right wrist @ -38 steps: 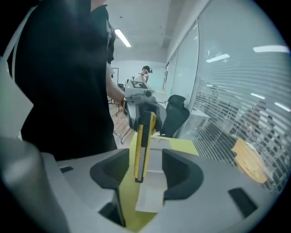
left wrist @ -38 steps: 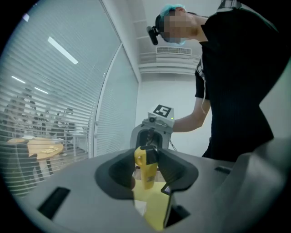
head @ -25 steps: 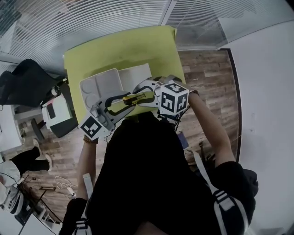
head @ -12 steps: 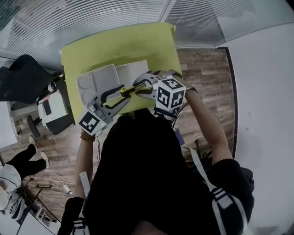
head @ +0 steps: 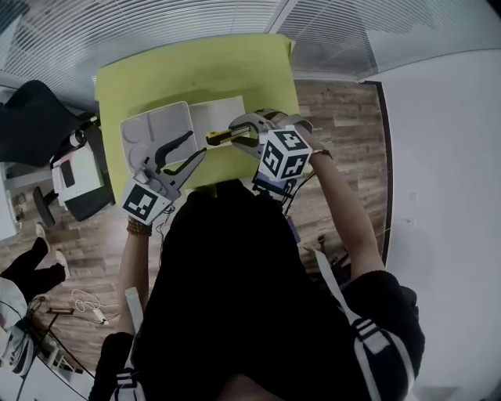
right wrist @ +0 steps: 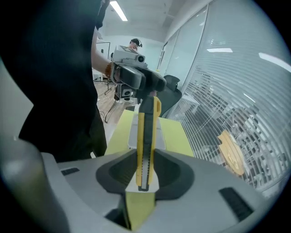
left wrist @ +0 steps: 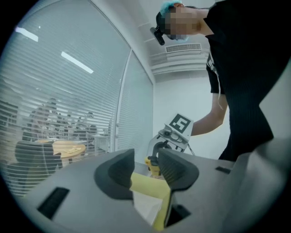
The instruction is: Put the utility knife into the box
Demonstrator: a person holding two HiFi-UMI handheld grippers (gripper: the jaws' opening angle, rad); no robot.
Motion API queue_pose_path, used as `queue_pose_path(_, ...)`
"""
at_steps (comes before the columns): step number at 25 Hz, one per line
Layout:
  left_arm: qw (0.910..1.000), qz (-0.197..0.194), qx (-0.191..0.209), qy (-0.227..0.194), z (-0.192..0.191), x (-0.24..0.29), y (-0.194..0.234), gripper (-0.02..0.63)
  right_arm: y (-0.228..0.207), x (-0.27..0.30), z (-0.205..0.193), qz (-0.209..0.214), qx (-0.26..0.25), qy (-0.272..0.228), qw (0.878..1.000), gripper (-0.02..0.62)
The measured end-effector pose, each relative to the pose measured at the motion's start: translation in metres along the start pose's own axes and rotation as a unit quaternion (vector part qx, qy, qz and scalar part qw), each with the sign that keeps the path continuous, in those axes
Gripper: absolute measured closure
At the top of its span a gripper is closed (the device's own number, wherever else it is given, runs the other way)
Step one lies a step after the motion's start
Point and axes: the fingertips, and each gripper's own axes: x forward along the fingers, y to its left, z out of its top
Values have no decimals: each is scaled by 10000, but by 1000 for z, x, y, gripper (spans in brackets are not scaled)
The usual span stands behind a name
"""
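Observation:
The utility knife [head: 220, 138], yellow with a black slider, hangs level above the lime-green table [head: 188, 74]. My right gripper [head: 232, 135] is shut on its near end. In the right gripper view the knife [right wrist: 145, 132] runs straight out from between the pads of the right gripper [right wrist: 144, 172], toward the left gripper [right wrist: 134, 77]. My left gripper [head: 197, 144] stands open just left of the knife's tip, with nothing between the jaws of the left gripper [left wrist: 146, 166]. Under both lies the open white box [head: 155, 129], its flat half [head: 221, 114] on the right.
The table's near edge [head: 203, 182] runs just ahead of the person's body. Left of the table stand a dark office chair [head: 35, 117] and a low cart [head: 74, 176]. A glass wall with blinds [head: 156, 23] lies beyond, wood floor [head: 337, 133] to the right.
The knife lay between both grippers, its left end in the left jaws. Now the right jaws have closed on it, and the left gripper has come off it and drawn back to the left.

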Motion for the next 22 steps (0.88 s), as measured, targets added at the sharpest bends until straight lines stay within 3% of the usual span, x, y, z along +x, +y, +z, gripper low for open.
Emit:
queue_pose_path(7, 9963, 859, 0, -71, 2, -1, 17, 442, -7, 8, -16, -149, -74, 306, 9994, 484)
queue_pose_path(11, 9924, 1232, -23, -52, 3, -7, 25, 498, -8, 18, -24, -178, -159, 481, 9986, 483)
queue_pose_path(13, 9906, 1364, -33, -60, 3, -10, 28, 560, -9, 23, -28, -197, -233, 577, 9979, 483)
queue_pose_path(18, 9861, 1660, -7, -21, 3, -17, 32, 583, -13, 34, -29, -158, -338, 648, 9972, 484)
queue_pose_path(22, 9863, 1646, 123, 67, 0, -19, 26, 583, -12, 44, -27, -38, -354, 638, 9973, 483)
